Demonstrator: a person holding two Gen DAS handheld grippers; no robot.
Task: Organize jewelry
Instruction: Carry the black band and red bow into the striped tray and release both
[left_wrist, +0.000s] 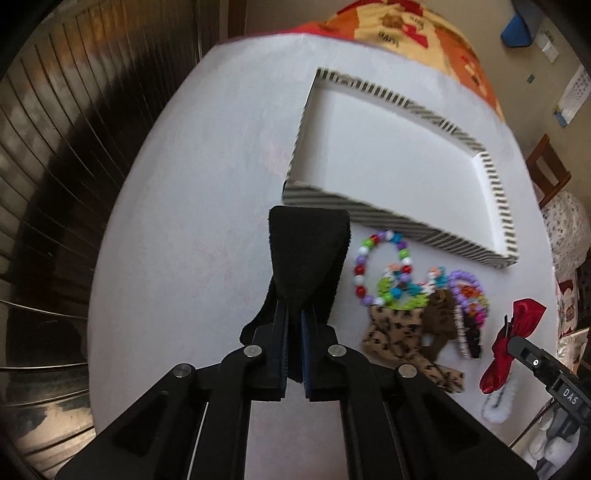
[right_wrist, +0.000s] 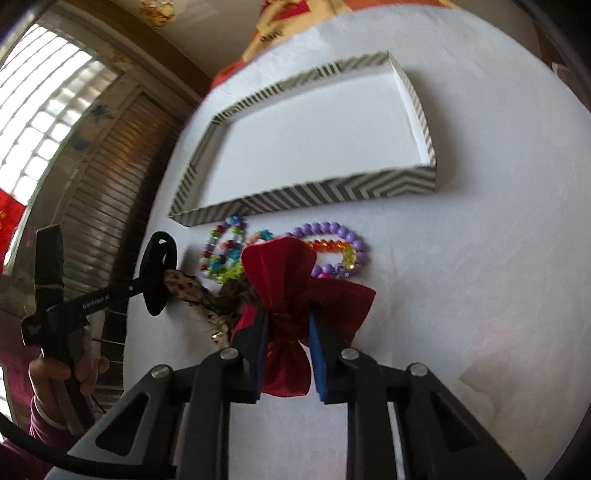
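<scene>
My left gripper (left_wrist: 294, 317) is shut on a black fabric bow (left_wrist: 309, 254) and holds it above the white table, near the left corner of the striped tray (left_wrist: 391, 218). From the right wrist view that bow (right_wrist: 159, 271) hangs at the left. My right gripper (right_wrist: 288, 328) is shut on a red satin bow (right_wrist: 295, 291), which also shows in the left wrist view (left_wrist: 515, 332). Bead bracelets (left_wrist: 380, 266) (right_wrist: 332, 247) and a leopard-print bow (left_wrist: 402, 343) lie in a pile in front of the tray. The tray (right_wrist: 321, 192) holds nothing.
A white fluffy item (left_wrist: 496, 404) lies at the table's right edge. The round white table (left_wrist: 192, 206) drops off to dark slatted doors on the left. A patterned cloth (left_wrist: 399, 26) lies behind the tray. My hand (right_wrist: 70, 373) holds the left tool.
</scene>
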